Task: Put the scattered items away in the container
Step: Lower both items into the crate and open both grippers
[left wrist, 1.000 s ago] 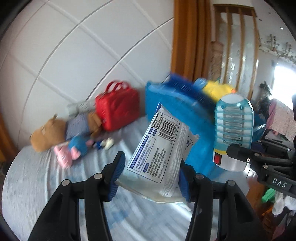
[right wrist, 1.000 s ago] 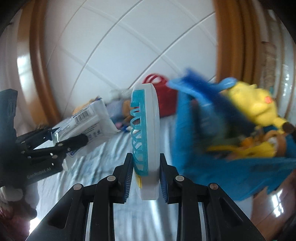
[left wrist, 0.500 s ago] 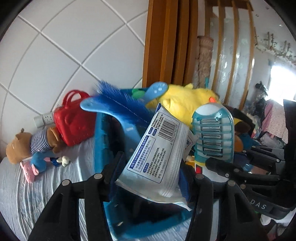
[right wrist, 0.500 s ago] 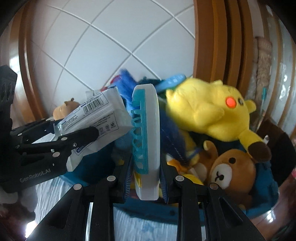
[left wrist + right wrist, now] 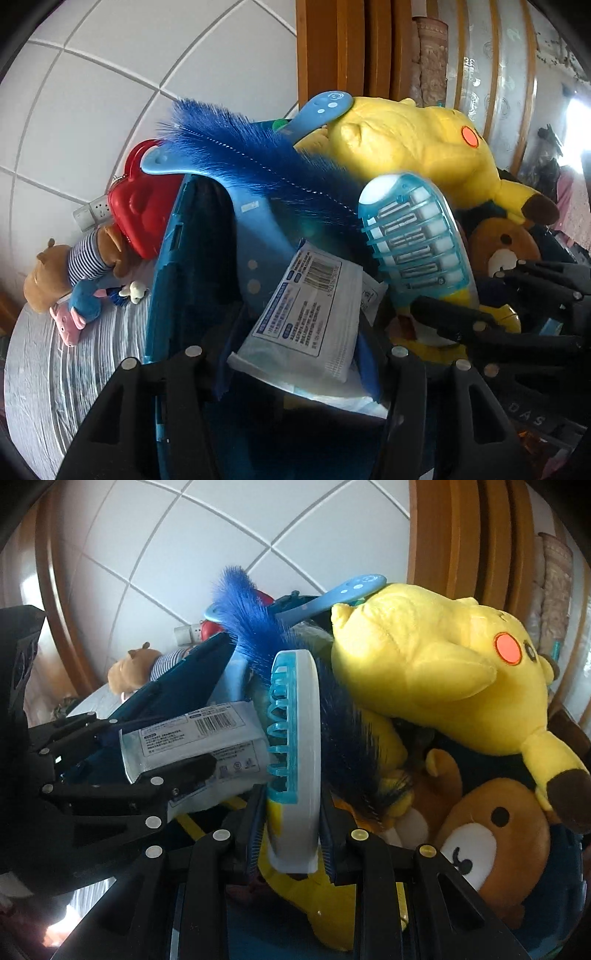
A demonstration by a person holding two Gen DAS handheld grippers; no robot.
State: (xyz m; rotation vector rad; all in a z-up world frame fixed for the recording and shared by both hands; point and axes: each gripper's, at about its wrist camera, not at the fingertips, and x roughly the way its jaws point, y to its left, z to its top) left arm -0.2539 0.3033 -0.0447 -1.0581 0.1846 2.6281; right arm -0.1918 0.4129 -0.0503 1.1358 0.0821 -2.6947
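Observation:
The blue basket (image 5: 166,258) (image 5: 177,675) is piled with a yellow plush (image 5: 406,147) (image 5: 424,664), a brown bear plush (image 5: 491,827) and a blue bristle duster (image 5: 258,158). My left gripper (image 5: 299,354) (image 5: 147,746) hangs over the basket's near side with a white wipes packet (image 5: 310,310) (image 5: 195,738) between its pads. Its jaws are opening, and the pads still touch the packet. My right gripper (image 5: 293,834) (image 5: 480,295) is shut on a blue-and-white grilled lamp (image 5: 295,731) (image 5: 413,236), held upright above the plush pile.
Left of the basket, a red case (image 5: 144,206), a striped-shirt plush (image 5: 74,266), a small pink and blue toy (image 5: 81,306) and a white power strip (image 5: 92,214) lie on the grey cover (image 5: 55,369). A tiled wall and a wooden frame (image 5: 332,55) stand behind.
Both grippers have swung from beside the basket to over it and dipped lower. The packet now sits lower and more tilted between the left jaws. The lamp stays gripped.

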